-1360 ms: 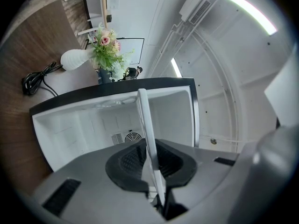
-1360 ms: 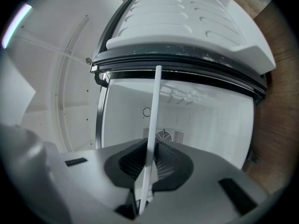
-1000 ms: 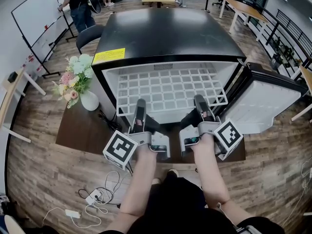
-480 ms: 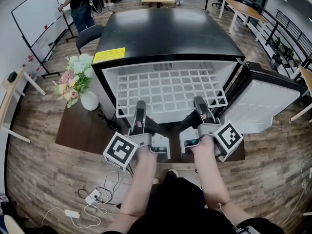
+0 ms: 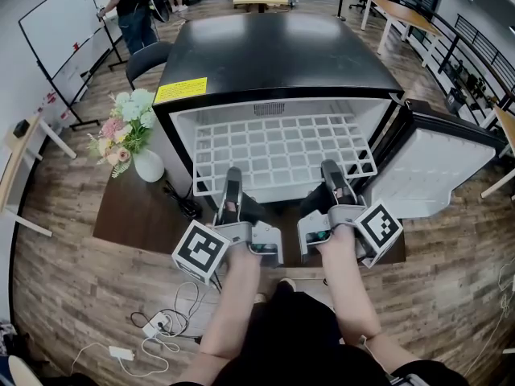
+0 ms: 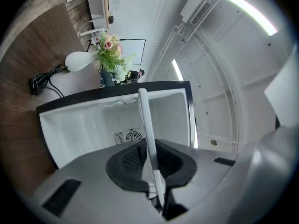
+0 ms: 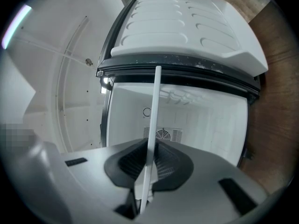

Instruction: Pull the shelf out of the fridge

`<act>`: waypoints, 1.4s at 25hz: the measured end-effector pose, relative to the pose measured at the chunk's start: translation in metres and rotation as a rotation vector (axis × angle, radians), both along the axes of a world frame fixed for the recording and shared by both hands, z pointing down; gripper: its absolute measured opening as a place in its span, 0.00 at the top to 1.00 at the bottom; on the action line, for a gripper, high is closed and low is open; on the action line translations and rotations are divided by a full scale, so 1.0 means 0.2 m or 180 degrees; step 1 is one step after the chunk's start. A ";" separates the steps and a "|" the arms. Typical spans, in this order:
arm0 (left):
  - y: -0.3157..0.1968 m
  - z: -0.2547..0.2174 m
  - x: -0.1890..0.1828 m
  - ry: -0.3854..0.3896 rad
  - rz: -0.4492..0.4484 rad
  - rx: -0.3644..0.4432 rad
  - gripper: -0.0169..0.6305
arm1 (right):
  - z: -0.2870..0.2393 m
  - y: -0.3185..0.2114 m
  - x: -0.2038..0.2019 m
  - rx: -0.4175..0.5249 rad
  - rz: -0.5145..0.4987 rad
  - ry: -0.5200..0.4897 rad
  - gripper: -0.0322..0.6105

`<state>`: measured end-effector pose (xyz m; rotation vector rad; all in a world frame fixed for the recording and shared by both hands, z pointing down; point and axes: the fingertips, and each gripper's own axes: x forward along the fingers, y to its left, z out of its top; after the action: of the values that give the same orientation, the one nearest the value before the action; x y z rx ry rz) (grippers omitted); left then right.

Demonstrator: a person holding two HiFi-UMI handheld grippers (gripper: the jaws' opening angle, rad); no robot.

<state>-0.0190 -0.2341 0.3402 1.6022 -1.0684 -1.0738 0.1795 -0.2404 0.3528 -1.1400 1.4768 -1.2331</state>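
Note:
A black mini fridge stands with its door swung open to the right. Its white wire shelf lies flat and juts from the opening. My left gripper is shut on the shelf's front edge at the left. My right gripper is shut on the same edge at the right. In the left gripper view the shelf shows edge-on as a thin white bar pinched between the dark pads. The right gripper view shows the shelf the same way, with the white fridge interior behind.
A white vase of flowers stands on the dark low table left of the fridge. Black cables lie beside it. White cords and a power strip trail on the wood floor. A person stands by a whiteboard far left.
The shelf has slid slightly further out of the fridge with both grippers still holding its front edge.

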 end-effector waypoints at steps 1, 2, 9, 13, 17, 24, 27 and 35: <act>0.00 0.00 0.00 0.0000 0.0001 0.0002 0.92 | 0.00 0.00 0.00 0.0000 0.0001 0.0000 0.93; 0.01 0.00 0.00 -0.0001 0.0002 0.0004 0.92 | 0.00 0.01 0.00 -0.0001 0.0003 0.0001 0.93; 0.03 0.01 0.00 -0.0044 0.0008 -0.0039 0.92 | 0.01 0.03 0.00 -0.0004 0.0024 -0.0007 0.93; 0.04 0.00 0.00 -0.0003 0.0027 -0.0014 0.92 | 0.01 0.04 0.01 -0.0005 0.0027 0.0011 0.93; 0.05 0.01 0.00 -0.0029 0.0019 -0.0028 0.92 | 0.01 0.05 0.00 -0.0002 0.0028 0.0016 0.93; 0.06 0.00 0.00 0.0001 0.0032 -0.0021 0.92 | 0.01 0.06 0.01 -0.0017 0.0038 -0.0005 0.93; 0.05 0.01 0.00 -0.0061 0.0040 -0.0024 0.92 | 0.01 0.06 0.00 -0.0001 0.0010 -0.0032 0.93; 0.05 -0.02 0.01 -0.0050 0.0228 0.0154 0.91 | 0.00 0.05 0.00 0.0167 -0.0037 0.0032 0.93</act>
<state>-0.0171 -0.2247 0.3366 1.6771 -0.9945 -1.0480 0.1801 -0.2295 0.3522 -1.1056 1.5166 -1.1913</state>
